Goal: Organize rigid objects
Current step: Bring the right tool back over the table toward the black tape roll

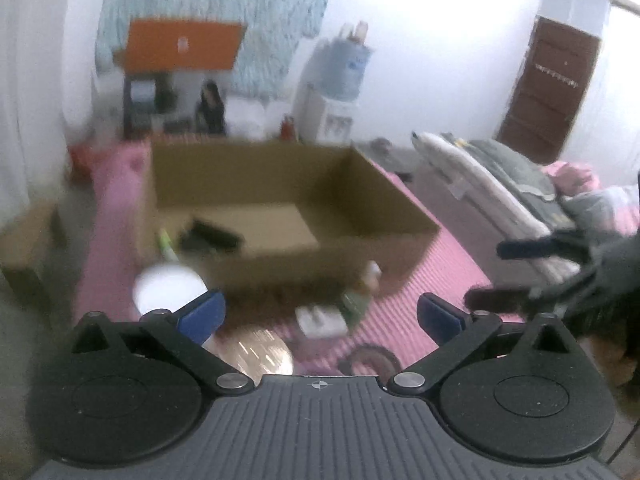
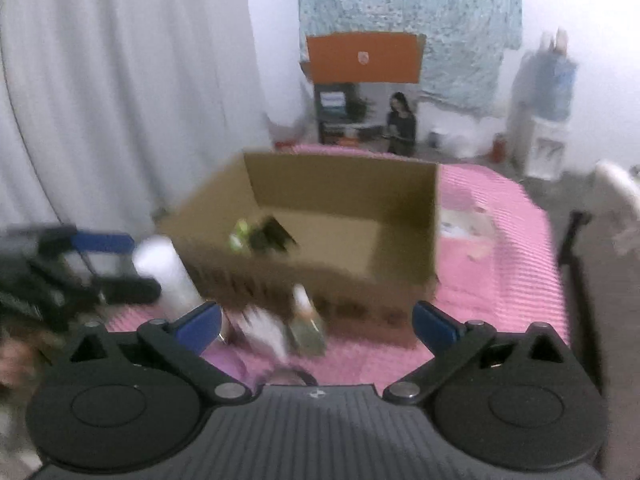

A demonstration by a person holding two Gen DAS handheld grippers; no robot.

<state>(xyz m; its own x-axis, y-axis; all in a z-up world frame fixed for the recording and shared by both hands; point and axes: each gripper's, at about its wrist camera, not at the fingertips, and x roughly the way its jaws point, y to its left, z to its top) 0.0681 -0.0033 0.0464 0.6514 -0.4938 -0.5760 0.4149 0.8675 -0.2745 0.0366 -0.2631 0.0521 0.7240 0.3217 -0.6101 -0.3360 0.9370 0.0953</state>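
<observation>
We hold both hand-held grippers released. The bottle [image 2: 306, 320] lies just ahead of the right hand-held gripper [image 2: 316, 326], neck pointing far toward the box [image 2: 344, 208]; the left hand-held gripper [image 1: 320, 316] sits similarly near.

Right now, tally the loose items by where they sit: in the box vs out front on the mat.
In the box: 2 - black item, green item
On the mat in front: 5 - white cylinder, bottle, white packet, gold disc, dark ring
Total: 7. Blur may hide more.
</observation>
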